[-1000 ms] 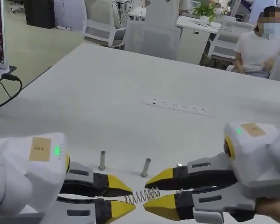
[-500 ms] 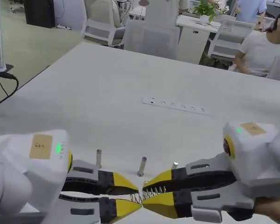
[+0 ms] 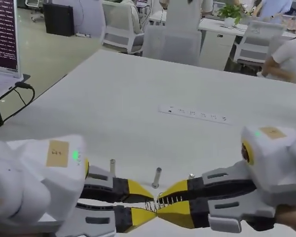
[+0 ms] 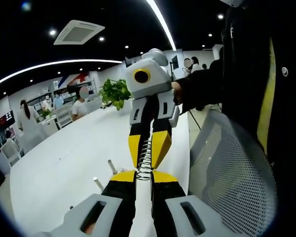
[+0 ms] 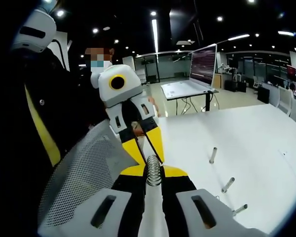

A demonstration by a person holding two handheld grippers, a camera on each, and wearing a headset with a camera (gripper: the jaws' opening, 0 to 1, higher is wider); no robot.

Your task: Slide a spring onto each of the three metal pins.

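**Coil spring gripped from both ends, just in front of the pins**

A coil spring [image 3: 168,200] is held low in the head view, over the white table [image 3: 138,94]. It lies along the yellow jaws of the right gripper [image 5: 154,172] and is clamped between them. In the right gripper view it is seen nearly end-on, pressed between the two tips. Its other end is pinched by the left gripper [image 4: 144,176], whose jaws are drawn in to a narrow gap around it. The two grippers are brought tip to tip, the left one from the left of the head view and the right one from the right. Whether the yellow tips actually touch cannot be told.

Three metal pins are stood upright on the table just behind the grippers. The left pin [image 3: 112,167] is seen above the left gripper's jaws. The middle pin [image 3: 157,177] is placed just behind the point where the tips meet. The right pin [image 3: 191,176] is mostly hidden by the right gripper's upper jaw. The coil spring is kept apart from all three and is nearest the middle pin.

Farther back, a white power strip [image 3: 195,114] is laid flat on the table. An open laptop [image 3: 2,39] with a black cable [image 3: 22,89] is seen at the left edge. A potted plant [image 3: 232,11] and a seated person [image 3: 288,57] are seen beyond the far side.
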